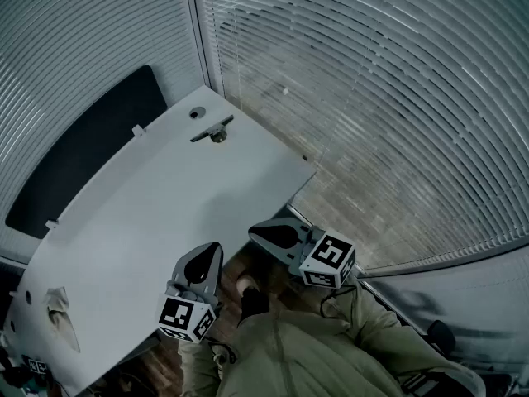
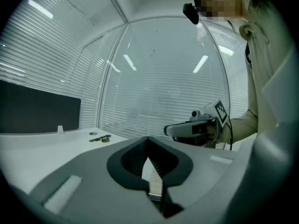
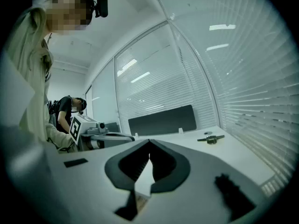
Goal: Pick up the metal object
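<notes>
1. The metal object (image 1: 213, 131) lies flat on the white bench (image 1: 157, 213), just beside the round cable hole (image 1: 197, 113), on the side of that hole that faces the person. Nothing touches it.
2. It shows as a slim dark bar with a small, paler lump at about its middle. The left gripper view (image 2: 100, 138) and the right gripper view (image 3: 211, 138) show the same low, flat outline on the bench.
3. The left gripper (image 1: 208, 259) has its jaws clenched tip to tip with nothing between them. It hangs over the near end of the bench, well apart from the hole.
4. The right gripper (image 1: 266, 235) is likewise clenched and empty, at the bench's near edge and just as far from the hole.
5. Handling, as a judgement: the piece looks rigid and hard, probably dense for its bulk, and not fragile. Its smooth metal may slip between the jaws, and its low profile leaves little to catch above the bench.
6. The best hold is probably across the narrow bar, right next to the central lump, so that the weight balances and the piece does not swing. A hold at one end would likely let it pivot.
7. Either gripper would first have to open its jaws and cross the bench toward the hole.
</notes>
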`<state>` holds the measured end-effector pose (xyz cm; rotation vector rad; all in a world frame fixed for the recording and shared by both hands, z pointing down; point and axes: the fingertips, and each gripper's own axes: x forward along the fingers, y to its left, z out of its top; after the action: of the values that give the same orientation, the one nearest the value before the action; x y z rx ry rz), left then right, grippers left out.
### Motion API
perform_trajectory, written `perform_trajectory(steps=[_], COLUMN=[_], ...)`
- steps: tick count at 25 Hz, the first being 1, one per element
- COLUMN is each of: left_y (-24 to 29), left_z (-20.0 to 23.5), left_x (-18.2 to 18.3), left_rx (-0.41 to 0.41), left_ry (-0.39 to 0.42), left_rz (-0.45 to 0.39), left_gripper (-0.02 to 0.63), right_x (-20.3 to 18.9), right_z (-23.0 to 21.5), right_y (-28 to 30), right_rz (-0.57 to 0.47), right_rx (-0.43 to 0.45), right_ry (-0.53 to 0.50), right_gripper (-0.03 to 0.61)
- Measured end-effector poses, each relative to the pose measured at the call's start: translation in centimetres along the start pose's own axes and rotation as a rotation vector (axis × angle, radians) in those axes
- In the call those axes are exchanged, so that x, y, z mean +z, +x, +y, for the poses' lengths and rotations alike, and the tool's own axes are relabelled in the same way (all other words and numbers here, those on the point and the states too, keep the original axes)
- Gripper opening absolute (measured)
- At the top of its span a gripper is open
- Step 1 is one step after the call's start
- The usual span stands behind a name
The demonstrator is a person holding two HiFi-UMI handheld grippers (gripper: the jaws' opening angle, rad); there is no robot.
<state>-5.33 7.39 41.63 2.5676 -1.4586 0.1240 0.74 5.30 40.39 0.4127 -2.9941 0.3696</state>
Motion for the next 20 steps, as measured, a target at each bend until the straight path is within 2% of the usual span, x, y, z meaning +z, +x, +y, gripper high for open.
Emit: perform_trajectory(steps=[9, 14, 20], left_y=[3.9, 5.8, 8.8], left_z=[8.3, 10.3, 13.0], left_x=[0.5, -0.3, 0.3], left_rx=[-0.038, -0.068, -0.050], left_ry=[-0.011, -0.034, -0.074], left_rz=[0.027, 0.054, 0.064], left_gripper=[0.006, 0.006, 0.006], right_x=[1.0, 0.6, 1.3], right_z=[-6.1, -8.5, -12.9], right_y=[6.9, 8.8, 11.0], right_rz=[-0.010, 0.021, 0.087], right_rx=[-0.054, -0.068, -0.073], right_ry=[0.009, 0.036, 0.036], right_gripper=[0.003, 0.003, 0.003])
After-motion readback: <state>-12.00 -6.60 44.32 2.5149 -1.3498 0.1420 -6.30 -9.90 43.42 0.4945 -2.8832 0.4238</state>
